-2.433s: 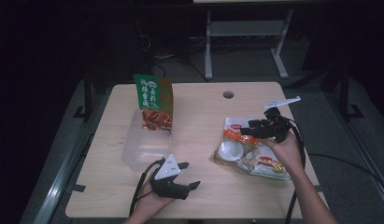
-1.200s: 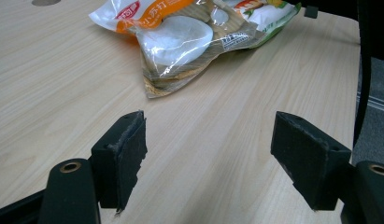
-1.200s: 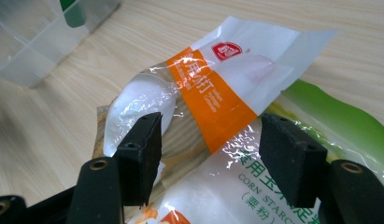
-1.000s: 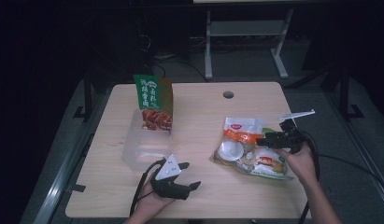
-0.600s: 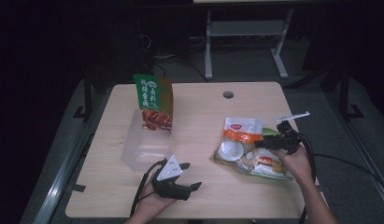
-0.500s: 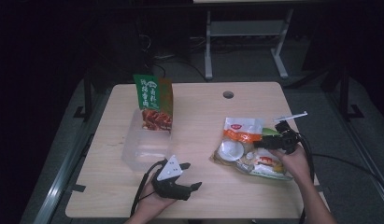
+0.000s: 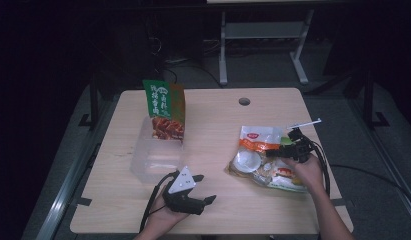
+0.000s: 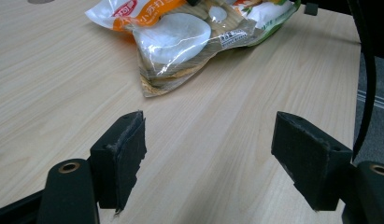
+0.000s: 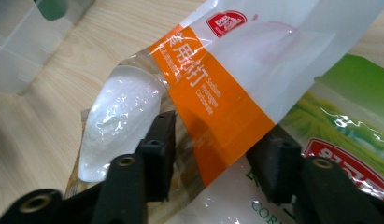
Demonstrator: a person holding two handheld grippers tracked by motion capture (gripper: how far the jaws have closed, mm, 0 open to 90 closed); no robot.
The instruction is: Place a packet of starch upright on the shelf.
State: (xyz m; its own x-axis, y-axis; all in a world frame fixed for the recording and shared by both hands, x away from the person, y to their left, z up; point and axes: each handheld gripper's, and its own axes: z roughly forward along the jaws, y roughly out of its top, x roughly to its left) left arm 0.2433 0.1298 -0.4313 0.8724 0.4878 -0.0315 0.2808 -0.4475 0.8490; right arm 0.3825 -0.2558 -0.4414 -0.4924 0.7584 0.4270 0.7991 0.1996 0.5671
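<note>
A clear bag with an orange band (image 7: 255, 140) (image 9: 213, 93) lies on a pile of snack bags at the table's right. My right gripper (image 7: 275, 152) (image 9: 213, 154) reaches into the pile from the right. Its jaws have just been closing, the orange-banded bag sits between them and both pads touch its sides. A green-printed bag (image 9: 348, 93) (image 7: 285, 182) lies under it. My left gripper (image 7: 205, 189) (image 8: 208, 158) rests near the front edge, open, with bare wood between its pads, pointing toward the orange-banded bag (image 8: 147, 14).
A tall green snack bag (image 7: 164, 107) stands in a clear plastic container (image 7: 148, 160) (image 9: 17, 42) at the left of the wooden table (image 7: 218, 115). A round cable hole (image 7: 244, 101) sits near the far edge. Dark floor and a metal stand lie beyond.
My right gripper has come down and toward the pile's near side, settling onto the bags. The left gripper has stayed where it was.
</note>
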